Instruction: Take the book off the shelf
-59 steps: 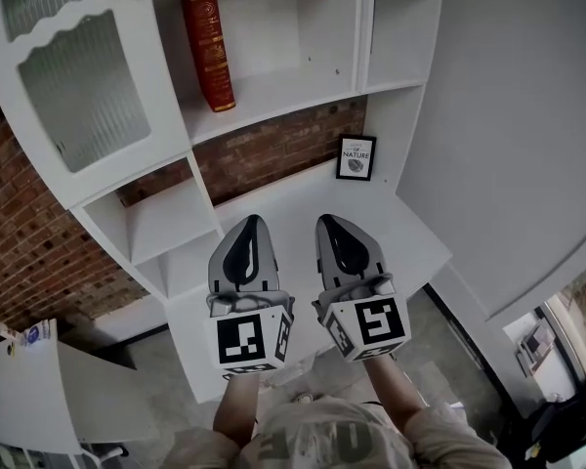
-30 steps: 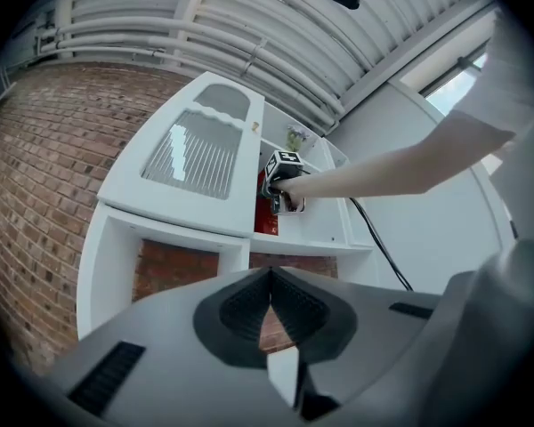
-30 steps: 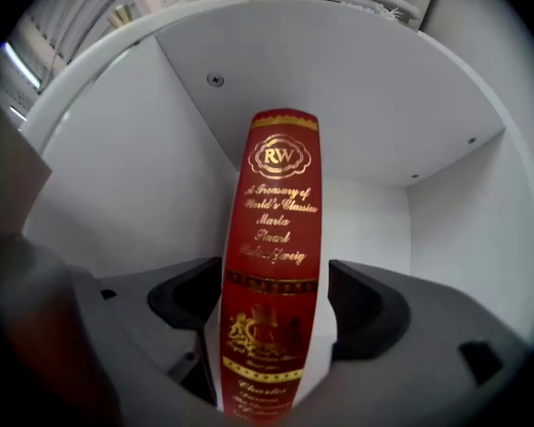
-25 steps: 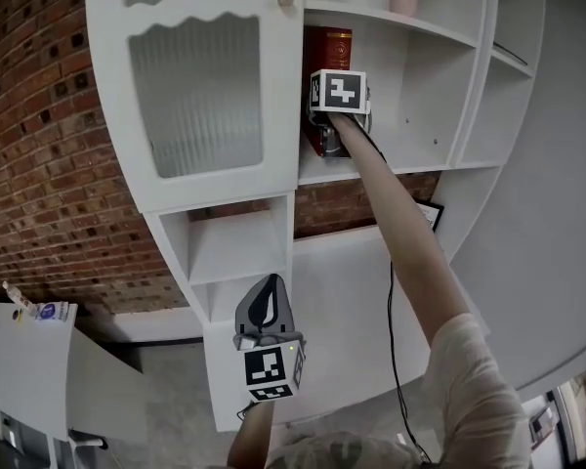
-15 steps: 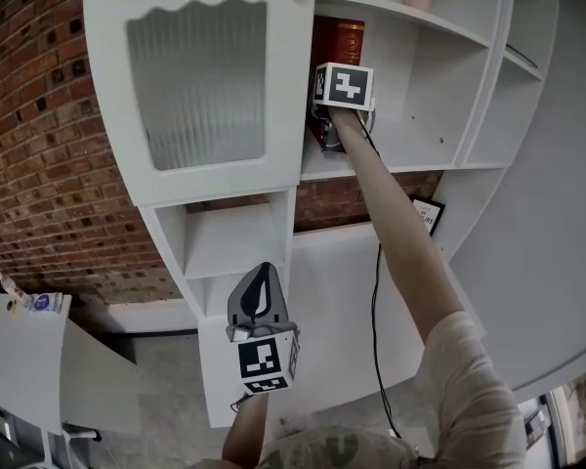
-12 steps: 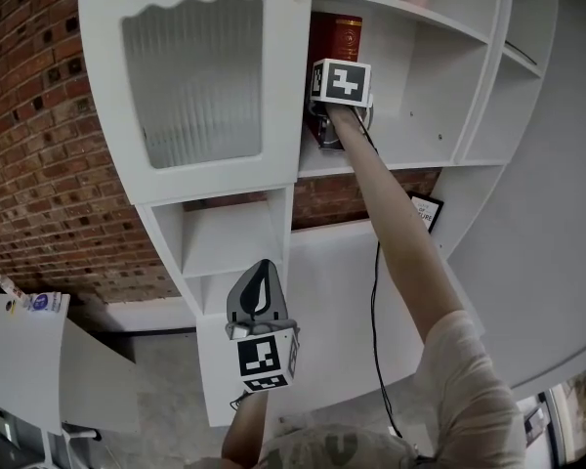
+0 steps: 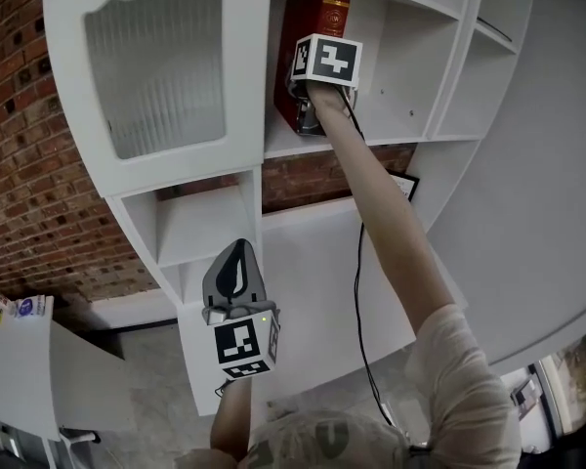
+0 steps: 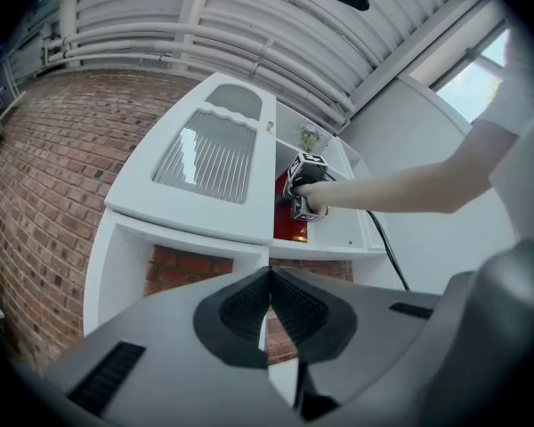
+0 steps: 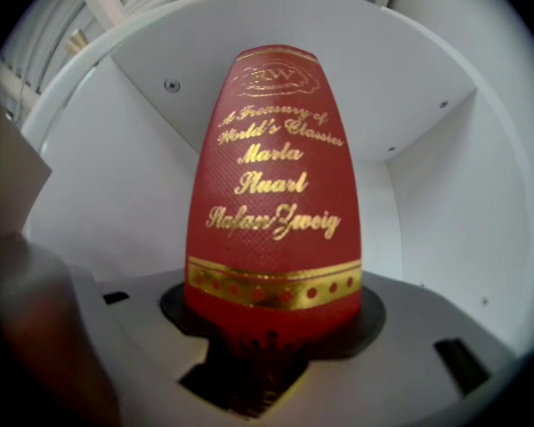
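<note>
Soft, even daylight; the window point(image 8: 516, 47) glares white. Gripper views bulge, corners black. The book point(image 9: 274, 212) looks sharp.

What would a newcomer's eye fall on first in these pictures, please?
The red book with gold lettering, standing in the white shelf unit beside a ribbed-glass door. The right gripper is clamped on its spine, arm outstretched; the left gripper hangs shut and empty lower down.

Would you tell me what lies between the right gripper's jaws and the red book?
Nothing: the right gripper view shows the right gripper closed directly on the red book, at its lower spine.
</note>
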Demonstrator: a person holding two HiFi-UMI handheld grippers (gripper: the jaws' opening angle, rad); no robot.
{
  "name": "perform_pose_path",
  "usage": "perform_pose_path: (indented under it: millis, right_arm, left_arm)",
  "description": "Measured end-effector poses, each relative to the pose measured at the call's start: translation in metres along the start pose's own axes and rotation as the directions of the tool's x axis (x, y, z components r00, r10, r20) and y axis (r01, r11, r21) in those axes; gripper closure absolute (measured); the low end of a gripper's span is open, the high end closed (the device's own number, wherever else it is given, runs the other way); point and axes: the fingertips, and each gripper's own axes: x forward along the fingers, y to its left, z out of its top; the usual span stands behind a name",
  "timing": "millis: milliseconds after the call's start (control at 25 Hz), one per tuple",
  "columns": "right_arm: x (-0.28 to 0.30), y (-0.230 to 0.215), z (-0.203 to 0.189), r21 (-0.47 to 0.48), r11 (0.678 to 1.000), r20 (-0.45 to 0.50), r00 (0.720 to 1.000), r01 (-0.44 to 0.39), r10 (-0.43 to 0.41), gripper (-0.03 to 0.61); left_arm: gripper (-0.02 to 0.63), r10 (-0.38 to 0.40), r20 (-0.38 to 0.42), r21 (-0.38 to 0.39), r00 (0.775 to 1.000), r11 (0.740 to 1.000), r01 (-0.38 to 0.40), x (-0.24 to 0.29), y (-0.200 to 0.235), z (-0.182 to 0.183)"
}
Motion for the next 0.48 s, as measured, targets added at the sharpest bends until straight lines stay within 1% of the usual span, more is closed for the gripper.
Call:
perform_pose_path:
  millis: [120,200,320,480]
  right_arm:
    - [-0.023,0.002,0.003,0.007,0.999,0.032,0.999,-0.042,0.042,0.333]
    - [-0.042,0.001,0.003,-0.004,0.997,0.053,0.996,-0.074,0.075,0.333]
    - [-0.084,-0.003,-0.003,0.001,0.992,0.091,0.987,-0.130,0.129,0.333]
    - [-0.146,-0.008,-0.010,-0.001,0.982,0.196,0.963,-0.186,0.183,0.333]
  left_arm:
    - [0.601,-0.025,0.043,0.029,0.999,0.999,0.024,0.007,-0.009,0.023]
    - [0.601,-0.045,0.055,0.049,0.997,0.998,0.042,0.011,-0.018,0.029]
    - [0.601,-0.078,0.043,0.054,0.996,0.996,0.075,0.013,-0.032,0.029]
    - [0.601,-0.126,0.028,0.058,0.992,0.991,0.124,0.019,-0.051,0.031]
